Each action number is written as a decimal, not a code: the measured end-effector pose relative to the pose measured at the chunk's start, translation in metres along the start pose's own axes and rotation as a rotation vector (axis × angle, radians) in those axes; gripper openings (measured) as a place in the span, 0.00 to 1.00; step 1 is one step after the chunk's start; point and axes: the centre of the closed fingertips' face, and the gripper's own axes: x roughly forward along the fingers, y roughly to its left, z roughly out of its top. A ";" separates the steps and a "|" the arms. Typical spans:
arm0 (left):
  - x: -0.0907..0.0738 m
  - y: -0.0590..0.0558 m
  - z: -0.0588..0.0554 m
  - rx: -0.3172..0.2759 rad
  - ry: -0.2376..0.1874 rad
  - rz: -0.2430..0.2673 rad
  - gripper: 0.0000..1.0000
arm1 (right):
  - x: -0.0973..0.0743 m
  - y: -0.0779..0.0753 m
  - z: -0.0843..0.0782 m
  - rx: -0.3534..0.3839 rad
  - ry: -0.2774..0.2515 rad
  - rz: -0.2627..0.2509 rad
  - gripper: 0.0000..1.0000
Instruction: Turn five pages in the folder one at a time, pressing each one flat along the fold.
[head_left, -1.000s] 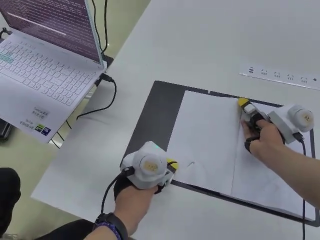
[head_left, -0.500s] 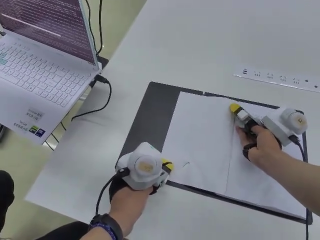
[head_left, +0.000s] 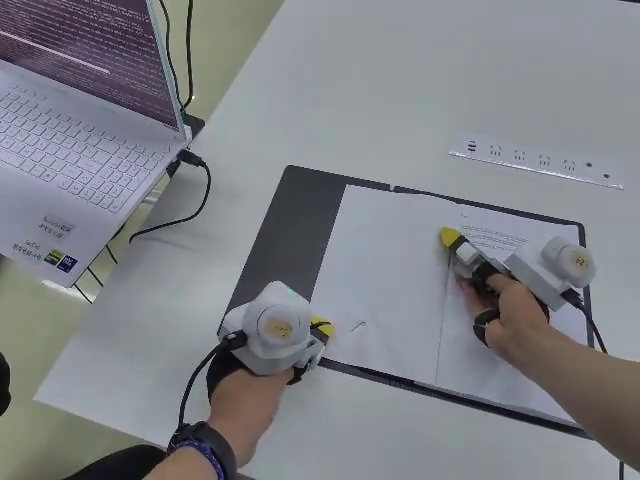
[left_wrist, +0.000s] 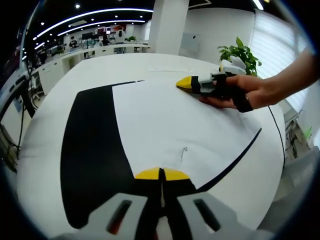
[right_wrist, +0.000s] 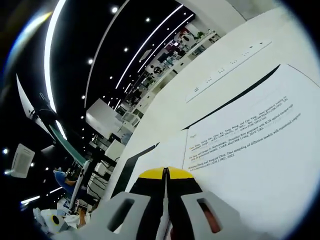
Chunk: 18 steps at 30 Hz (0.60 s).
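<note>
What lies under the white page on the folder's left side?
Beyond the left edge of the white page, the black folder cover shows. Anything else beneath the page is covered.

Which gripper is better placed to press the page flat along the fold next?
Right. The right gripper, shut, rests at the far end of the fold; the left gripper, also shut, sits at the near edge of the left page, away from it.

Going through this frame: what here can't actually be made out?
Head view: print on the right page is too small to read.
Head view: the person's forearm hides the lower right corner of the folder.
Right gripper view: the right gripper hides the paper under its own tips.
</note>
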 end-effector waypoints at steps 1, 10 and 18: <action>0.000 0.000 0.000 -0.001 0.000 -0.001 0.00 | -0.002 0.000 -0.002 -0.001 -0.002 0.002 0.00; 0.000 0.001 0.000 -0.002 0.003 -0.002 0.00 | -0.014 -0.006 -0.010 0.030 -0.017 -0.002 0.00; 0.001 0.001 -0.001 0.002 0.008 -0.003 0.00 | -0.030 -0.001 -0.025 0.018 0.001 0.012 0.00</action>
